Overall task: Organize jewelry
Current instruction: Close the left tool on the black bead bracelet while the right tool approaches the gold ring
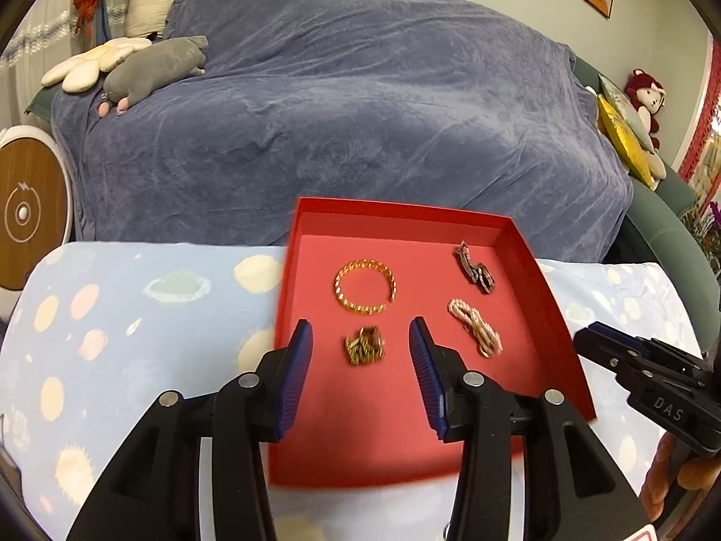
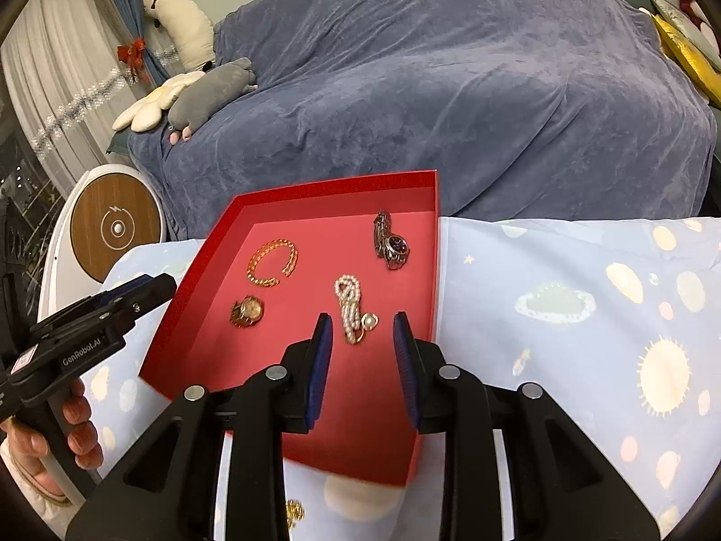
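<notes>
A red tray (image 1: 559,311) (image 2: 189,288) lies on a light blue patterned cloth. In it lie a gold chain bracelet (image 1: 365,286) (image 2: 272,263), a gold watch (image 1: 364,345) (image 2: 247,311), a dark silver watch (image 1: 475,268) (image 2: 391,241) and a pearl strand (image 1: 475,327) (image 2: 353,311). My left gripper (image 1: 360,342) is open and empty, its jaws on either side of the gold watch. My right gripper (image 2: 362,333) is open and empty over the tray's near right part, just short of the pearl strand. A small gold piece (image 2: 295,511) lies on the cloth below the right gripper.
A sofa under a blue-grey throw (image 1: 351,112) rises behind the table, with plush toys (image 1: 153,67) on its left arm. A round wooden-faced device (image 1: 27,212) stands at the left. The right gripper (image 1: 649,378) shows in the left wrist view beside the tray's right wall.
</notes>
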Demonstrator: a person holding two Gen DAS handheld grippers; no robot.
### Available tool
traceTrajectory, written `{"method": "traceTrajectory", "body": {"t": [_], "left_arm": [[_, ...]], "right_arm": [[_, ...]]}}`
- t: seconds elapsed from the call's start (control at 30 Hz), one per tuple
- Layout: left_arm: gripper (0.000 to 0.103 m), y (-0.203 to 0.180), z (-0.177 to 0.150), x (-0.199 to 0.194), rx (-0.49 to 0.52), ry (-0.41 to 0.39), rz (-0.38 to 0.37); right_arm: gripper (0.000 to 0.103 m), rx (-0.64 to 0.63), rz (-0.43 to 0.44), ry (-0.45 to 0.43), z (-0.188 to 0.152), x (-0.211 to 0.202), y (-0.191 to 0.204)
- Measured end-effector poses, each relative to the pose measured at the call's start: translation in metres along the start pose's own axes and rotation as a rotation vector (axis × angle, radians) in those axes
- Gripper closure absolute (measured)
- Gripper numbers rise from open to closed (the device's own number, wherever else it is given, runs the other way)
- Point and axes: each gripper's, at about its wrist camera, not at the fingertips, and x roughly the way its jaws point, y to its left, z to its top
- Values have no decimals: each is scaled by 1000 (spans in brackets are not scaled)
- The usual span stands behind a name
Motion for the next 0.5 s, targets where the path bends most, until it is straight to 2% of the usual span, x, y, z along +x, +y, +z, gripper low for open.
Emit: {"method": "traceTrajectory", "body": {"t": [0.1, 0.27, 0.37, 0.5], "left_arm": [[60, 7, -18, -25, -15, 10, -8], [59, 5, -56, -61, 8, 20, 37], [44, 5, -87, -77, 15, 23, 55], [40, 5, -122, -80, 17, 82, 56]], "right_arm": [[75, -21, 2, 1, -22, -31, 7], [72, -57, 1, 4, -61, -71, 22], [69, -84, -9, 2, -87, -87, 30], [69, -98, -9, 25, -119, -93, 38]]}}
